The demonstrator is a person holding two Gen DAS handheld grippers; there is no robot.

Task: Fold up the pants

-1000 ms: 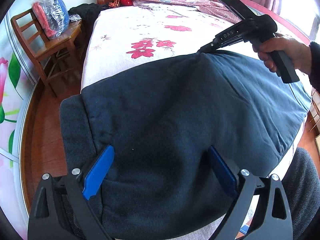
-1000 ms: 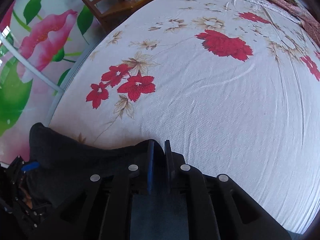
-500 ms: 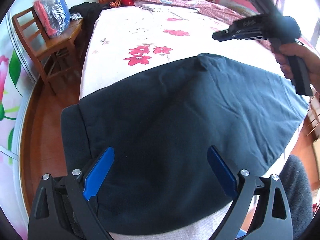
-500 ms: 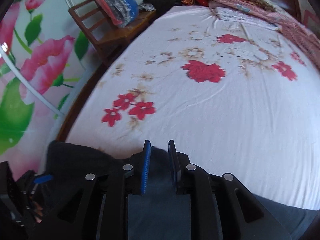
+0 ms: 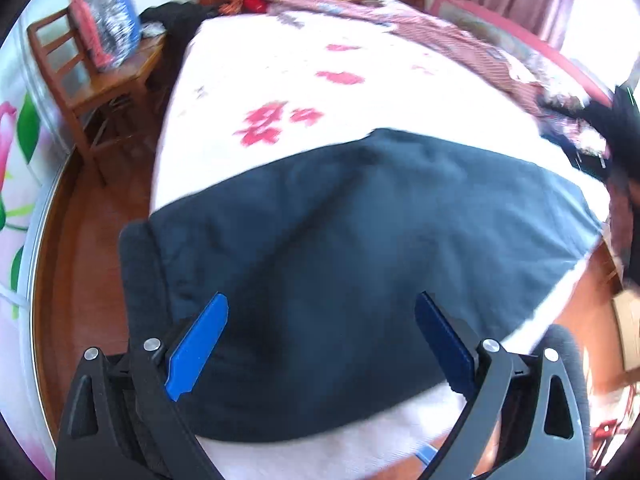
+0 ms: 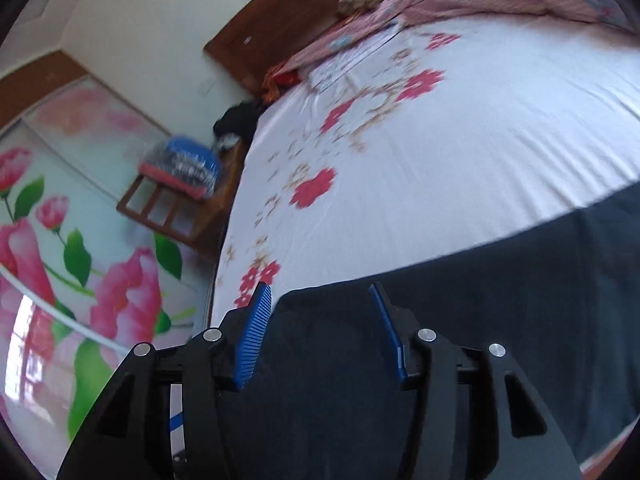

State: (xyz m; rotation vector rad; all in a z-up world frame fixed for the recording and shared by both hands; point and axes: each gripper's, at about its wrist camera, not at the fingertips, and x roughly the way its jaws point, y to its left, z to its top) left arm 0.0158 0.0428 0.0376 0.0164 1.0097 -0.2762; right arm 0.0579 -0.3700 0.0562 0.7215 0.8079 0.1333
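The dark navy pants (image 5: 352, 256) lie folded flat across the near end of the bed, waistband at the left hanging over the bed's edge. They also show in the right wrist view (image 6: 460, 340). My left gripper (image 5: 320, 340) is open and empty, hovering above the near part of the pants. My right gripper (image 6: 320, 332) is open and empty, lifted above the far corner of the pants. In the left wrist view it is only a dark blur at the far right edge.
The bed (image 5: 288, 60) has a white sheet with red flowers. A pink striped blanket (image 5: 460, 40) lies along its far side. A wooden chair (image 5: 92, 92) with a bagged bundle stands left of the bed. A flowered wardrobe door (image 6: 60, 260) is at the left.
My right gripper has opened, let go of the pants' far corner and pulled up and away to the right. The pants now lie flat. My left gripper stays open over them.
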